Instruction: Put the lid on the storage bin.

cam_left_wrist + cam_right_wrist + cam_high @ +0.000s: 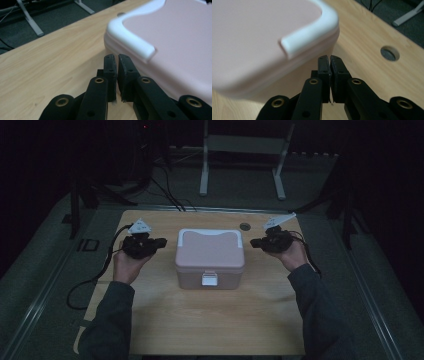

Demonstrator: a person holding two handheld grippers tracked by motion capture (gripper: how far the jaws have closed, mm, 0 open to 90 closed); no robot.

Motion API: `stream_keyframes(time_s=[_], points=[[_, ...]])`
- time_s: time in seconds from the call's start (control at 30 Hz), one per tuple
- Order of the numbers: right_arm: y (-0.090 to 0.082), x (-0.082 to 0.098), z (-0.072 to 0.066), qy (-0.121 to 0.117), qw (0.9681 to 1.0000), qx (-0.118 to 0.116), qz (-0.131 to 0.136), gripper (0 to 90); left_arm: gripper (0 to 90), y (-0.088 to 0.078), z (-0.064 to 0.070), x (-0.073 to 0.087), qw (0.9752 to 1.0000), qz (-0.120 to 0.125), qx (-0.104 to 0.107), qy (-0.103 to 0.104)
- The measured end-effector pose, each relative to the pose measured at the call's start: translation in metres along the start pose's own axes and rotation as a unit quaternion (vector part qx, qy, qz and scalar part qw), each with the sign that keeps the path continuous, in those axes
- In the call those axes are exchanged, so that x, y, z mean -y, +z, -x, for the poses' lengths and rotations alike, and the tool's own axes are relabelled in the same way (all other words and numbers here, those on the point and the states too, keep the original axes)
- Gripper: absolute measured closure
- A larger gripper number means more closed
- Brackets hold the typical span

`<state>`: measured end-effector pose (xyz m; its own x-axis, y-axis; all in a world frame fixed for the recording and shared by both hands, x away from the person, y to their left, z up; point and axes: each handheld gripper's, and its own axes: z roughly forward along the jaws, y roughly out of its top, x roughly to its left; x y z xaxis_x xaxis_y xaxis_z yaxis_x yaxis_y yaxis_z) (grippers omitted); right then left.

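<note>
At the centre of the wooden table point(150, 330) sits a pink box point(210, 251) with a white-rimmed lid and a white latch point(209, 279) on its near face, pointing to six o'clock. I hold the left gripper point(161, 241) at nine o'clock of the box and the right gripper point(254, 242) at three o'clock, each aimed inward at a side wall, near it but apart from it.

From the left gripper view, the left gripper point(117, 58) has its jaws almost together, a thin slit between the pads, nothing in them; the lid's white rim point(132, 40) lies just beyond the tips. From the right gripper view, the right gripper point(329, 58) stands the same way, nearly closed and empty, below the lid's rounded corner point(312, 32).

My worry: with jaws this narrow neither claw can take the rim or the latch, so pushing inward would only shove the box. An uneven push from one side could slide or twist it toward the cable hole point(244, 226) at one o'clock. Coming in under the lid's overhang could also pry it while the latch looks fastened.

I can read no brand or label on the box. Faint letters show on the floor point(88, 245) beside the table, perhaps "ID", too dim to be sure.
</note>
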<state>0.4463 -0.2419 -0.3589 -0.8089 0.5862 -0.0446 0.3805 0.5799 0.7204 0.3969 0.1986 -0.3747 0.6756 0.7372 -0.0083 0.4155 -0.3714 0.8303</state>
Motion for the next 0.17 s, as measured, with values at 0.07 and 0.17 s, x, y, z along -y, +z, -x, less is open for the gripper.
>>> stream_keyframes(time_s=[0.07,0.17], points=[[0.000,0.008,-0.002,-0.003,1.0000,0.003,-0.008,86.9,84.4,-0.002,0.003,0.009,0.9999,-0.010,-0.003,0.008],[-0.003,0.019,-0.002,-0.001,0.9999,0.007,-0.016,86.9,84.2,-0.005,0.009,0.023,0.9996,-0.023,-0.001,0.015]])
